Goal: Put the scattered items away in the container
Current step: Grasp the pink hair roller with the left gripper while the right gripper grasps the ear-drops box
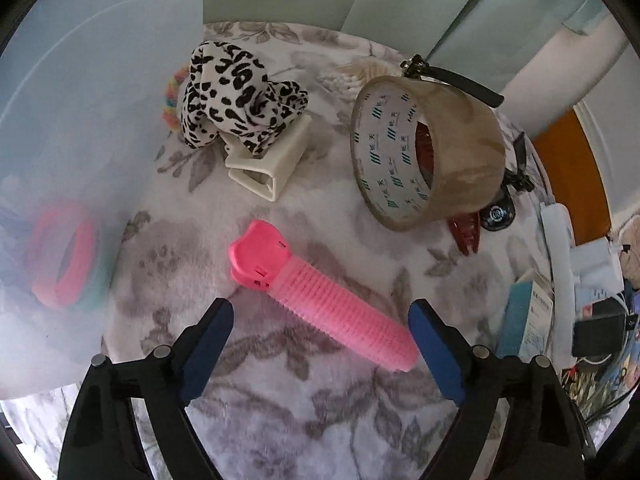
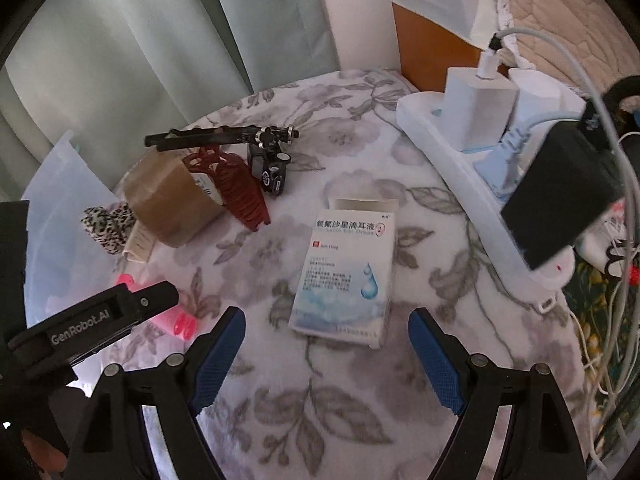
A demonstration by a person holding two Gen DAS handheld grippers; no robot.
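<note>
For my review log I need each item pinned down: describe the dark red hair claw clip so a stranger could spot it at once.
Start at the big roll of brown packing tape standing on edge on the floral grey-and-white blanket. The dark red plastic hair claw clip leans against the roll's open side, toothed end toward the camera in the right wrist view. It is the only red, comb-toothed piece; the black clips beside it are smaller.

Right gripper [image 2: 326, 344] spread wide above floral cloth [image 2: 360, 152], nothing held. Ear-drops box [image 2: 346, 272] lying flat just ahead. Further left: red claw clip [image 2: 240, 192] touching tape roll [image 2: 172, 204].
</note>
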